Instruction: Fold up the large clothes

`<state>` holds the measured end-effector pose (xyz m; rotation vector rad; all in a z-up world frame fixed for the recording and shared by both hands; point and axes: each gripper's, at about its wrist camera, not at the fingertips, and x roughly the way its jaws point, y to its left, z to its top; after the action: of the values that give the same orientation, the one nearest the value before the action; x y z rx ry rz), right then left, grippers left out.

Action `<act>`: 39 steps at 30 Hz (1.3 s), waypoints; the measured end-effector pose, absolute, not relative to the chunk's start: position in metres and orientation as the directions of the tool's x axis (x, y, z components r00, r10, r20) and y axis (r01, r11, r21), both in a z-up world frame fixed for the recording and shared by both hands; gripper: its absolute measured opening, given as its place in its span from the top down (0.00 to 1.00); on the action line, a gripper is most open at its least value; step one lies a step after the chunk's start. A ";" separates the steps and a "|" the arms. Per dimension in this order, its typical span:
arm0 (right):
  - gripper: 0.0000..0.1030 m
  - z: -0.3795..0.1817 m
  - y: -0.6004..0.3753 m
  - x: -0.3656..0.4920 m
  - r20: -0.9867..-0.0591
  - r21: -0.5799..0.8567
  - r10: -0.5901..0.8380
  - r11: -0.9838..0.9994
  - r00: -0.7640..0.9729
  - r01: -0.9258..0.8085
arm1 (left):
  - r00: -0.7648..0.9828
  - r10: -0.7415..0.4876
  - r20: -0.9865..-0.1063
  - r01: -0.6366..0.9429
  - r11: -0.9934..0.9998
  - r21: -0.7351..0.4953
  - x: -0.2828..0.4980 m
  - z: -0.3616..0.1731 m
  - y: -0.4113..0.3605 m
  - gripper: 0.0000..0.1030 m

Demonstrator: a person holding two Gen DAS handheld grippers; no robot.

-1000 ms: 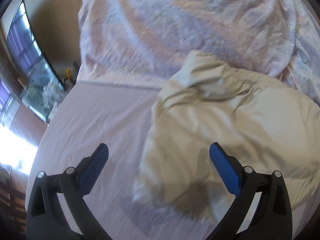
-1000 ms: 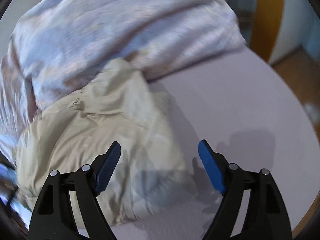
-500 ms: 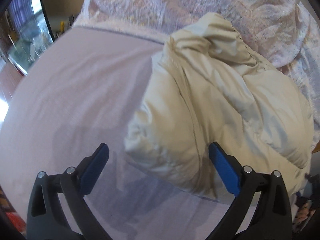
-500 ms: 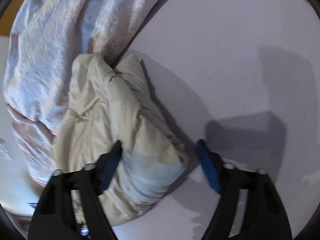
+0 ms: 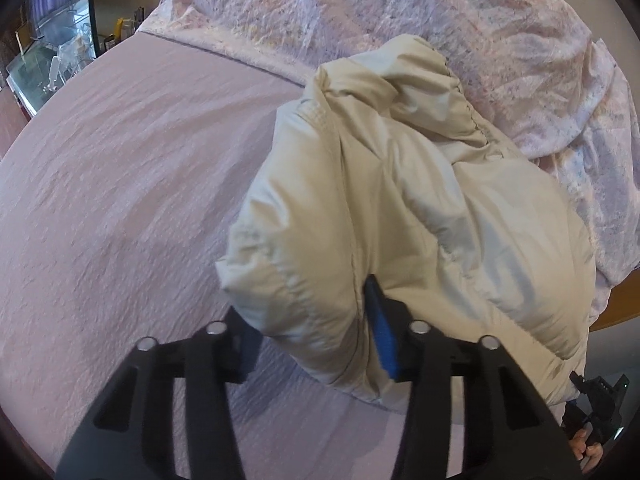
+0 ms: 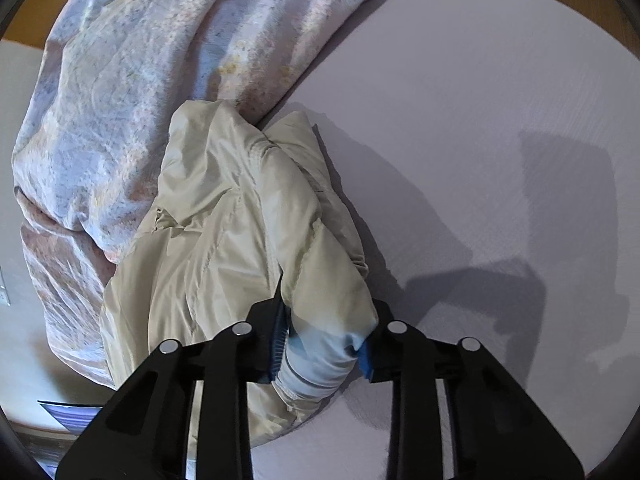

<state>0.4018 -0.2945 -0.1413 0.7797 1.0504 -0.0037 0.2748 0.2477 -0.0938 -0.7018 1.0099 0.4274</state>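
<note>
Left wrist view: the left tool [image 5: 308,332] has its fingers closed in on a puffy near corner of the cream padded jacket [image 5: 420,208], one blue pad pressed into a seam, the other hidden under the fabric. Over on the right wrist view, the right tool [image 6: 324,344] pinches another bulging end of the jacket [image 6: 224,232], where a pale blue lining shows between its pads. The jacket lies crumpled on the bed sheet [image 6: 460,120], its far end up against the floral duvet [image 6: 160,52]. Its long axis runs straight away from both tools, hood end apparently pointing toward the duvet. Both tools sit equally near, so the coming move, I'd judge, is pulling those near corners apart to spread it flat.
</note>
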 end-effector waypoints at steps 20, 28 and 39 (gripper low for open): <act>0.78 -0.140 -0.277 0.332 -0.741 0.620 0.447 0.741 0.500 0.257 | 0.522 0.053 -0.851 -0.597 0.736 -0.320 0.197 -0.073 0.270 0.74; 0.78 -0.150 -0.267 0.281 -0.732 0.640 0.499 0.738 0.463 0.215 | 0.504 0.059 -0.862 -0.628 0.710 -0.318 0.123 -0.074 0.282 0.74; 0.53 -0.110 -0.268 0.265 -0.804 0.421 0.286 0.893 0.521 0.159 | 0.466 0.069 -0.882 -0.661 0.690 -0.295 0.106 -0.079 0.280 0.54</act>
<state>0.2648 -0.2680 -0.1104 0.4826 1.0308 0.0798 0.1055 0.2804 -0.0792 -0.6872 0.9947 0.4943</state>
